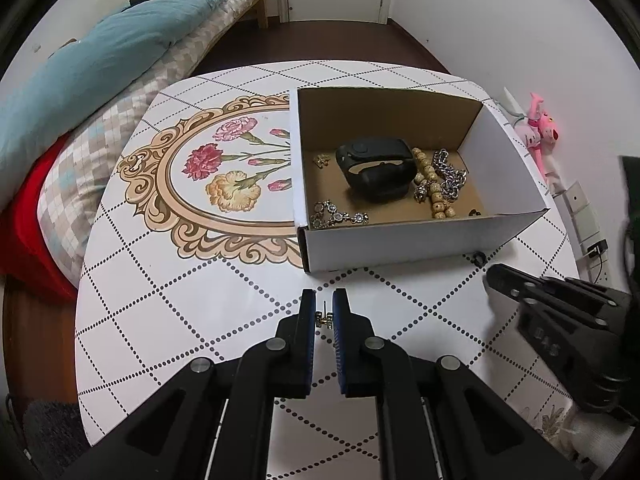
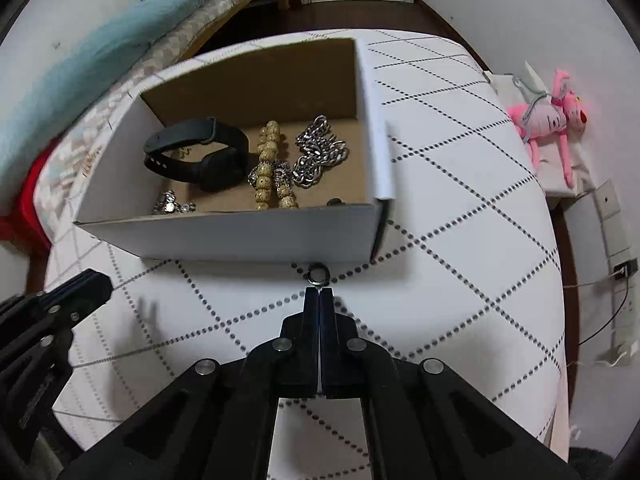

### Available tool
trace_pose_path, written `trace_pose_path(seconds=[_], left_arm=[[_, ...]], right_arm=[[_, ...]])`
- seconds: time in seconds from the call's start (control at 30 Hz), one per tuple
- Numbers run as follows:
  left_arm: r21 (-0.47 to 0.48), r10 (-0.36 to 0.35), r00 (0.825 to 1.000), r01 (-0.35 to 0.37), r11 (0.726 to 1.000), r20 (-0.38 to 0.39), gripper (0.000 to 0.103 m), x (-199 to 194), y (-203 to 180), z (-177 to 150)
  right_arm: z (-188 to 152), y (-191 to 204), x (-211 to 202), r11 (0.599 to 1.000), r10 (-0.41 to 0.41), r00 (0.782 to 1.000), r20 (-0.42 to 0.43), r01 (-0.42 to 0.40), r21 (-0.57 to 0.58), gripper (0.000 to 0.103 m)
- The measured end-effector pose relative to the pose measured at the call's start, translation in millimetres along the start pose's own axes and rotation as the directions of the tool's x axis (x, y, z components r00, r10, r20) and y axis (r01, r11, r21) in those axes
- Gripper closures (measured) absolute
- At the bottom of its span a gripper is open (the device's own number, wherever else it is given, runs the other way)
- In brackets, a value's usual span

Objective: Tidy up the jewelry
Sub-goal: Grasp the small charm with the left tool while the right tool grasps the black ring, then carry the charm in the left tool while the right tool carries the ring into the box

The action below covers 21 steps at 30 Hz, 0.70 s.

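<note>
My left gripper is shut on a small gold earring, pinched between its blue pads above the table in front of the white cardboard box. My right gripper is shut with nothing between its fingers. Its tips sit just behind a small dark ring that lies on the table against the box's front wall. Inside the box lie a black wristband, a bead bracelet, a silver chain and a crystal bracelet.
The round table has a white diamond-patterned cloth with a flower medallion left of the box. A bed with a teal blanket stands at the left. A pink plush toy hangs on the right-hand wall.
</note>
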<state>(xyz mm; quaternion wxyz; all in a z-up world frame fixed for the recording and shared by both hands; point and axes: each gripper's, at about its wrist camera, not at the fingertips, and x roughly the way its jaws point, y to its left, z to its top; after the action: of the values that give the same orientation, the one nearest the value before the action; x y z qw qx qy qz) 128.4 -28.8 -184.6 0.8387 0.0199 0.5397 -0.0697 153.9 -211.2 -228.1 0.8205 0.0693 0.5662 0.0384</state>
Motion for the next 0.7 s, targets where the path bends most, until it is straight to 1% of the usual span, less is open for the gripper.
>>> trace_pose_path(seconds=[0.1,0.13,0.2,0.27,0.3,0.33,0.53,0.63,0.67,0.7], left_arm=[[-0.004,-0.007,1.0,0.007,1.0,0.004,0.097,-2.0,-0.1,0.3],[-0.007,-0.007,1.0,0.007,1.0,0.005,0.097,-1.9,-1.1,0.5],[-0.011,-0.003,1.0,0.003,1.0,0.003,0.097,1.0,-2.0,1.9],[-0.015,0.005,1.0,-0.005,1.0,0.006,0.097,3.1,-2.2,3.0],[-0.013,0.013,1.0,-0.013,1.0,0.009,0.097,3.4,-2.6,3.3],[-0.011,0.021,1.0,-0.021,1.0,0.012,0.097,4.1,-2.5,3.5],[-0.021,0.04,0.999,-0.04,0.999,0.001,0.097,10.9,3.5,0.3],[-0.03,0.044,0.999,-0.044,0.999,-0.009,0.097,14.2,7.1,-2.4],[-0.032,0.044,0.999,-0.045,0.999,-0.011,0.097,14.6,8.1,-3.3],[-0.032,0.044,0.999,-0.045,0.998,-0.011,0.097,14.6,8.9,-4.2]], right_arm=[[-0.2,-10.7,-14.4,0.998,0.042,0.999,0.028,-0.044,0.043,0.103],[2.2,-14.3,-13.9,0.996,0.062,0.998,0.02,-0.063,0.061,0.103],[5.5,-17.9,-7.1,0.994,0.073,0.997,-0.009,-0.073,0.077,0.101],[8.2,-18.0,-2.3,0.996,0.061,0.998,0.005,-0.061,0.069,0.091],[8.5,-17.3,-0.1,0.996,0.062,0.998,0.01,-0.063,0.062,0.077],[9.3,-14.7,1.9,0.996,0.063,0.998,0.017,-0.064,0.057,0.07],[5.9,5.7,14.7,1.0,-0.003,0.999,0.044,0.003,-0.003,0.07],[3.3,15.4,17.0,0.998,-0.058,0.995,0.076,0.061,-0.034,0.071],[2.2,18.5,18.1,0.996,-0.071,0.994,0.082,0.075,-0.038,0.074],[1.5,20.7,18.9,0.996,-0.076,0.993,0.087,0.081,-0.047,0.089]])
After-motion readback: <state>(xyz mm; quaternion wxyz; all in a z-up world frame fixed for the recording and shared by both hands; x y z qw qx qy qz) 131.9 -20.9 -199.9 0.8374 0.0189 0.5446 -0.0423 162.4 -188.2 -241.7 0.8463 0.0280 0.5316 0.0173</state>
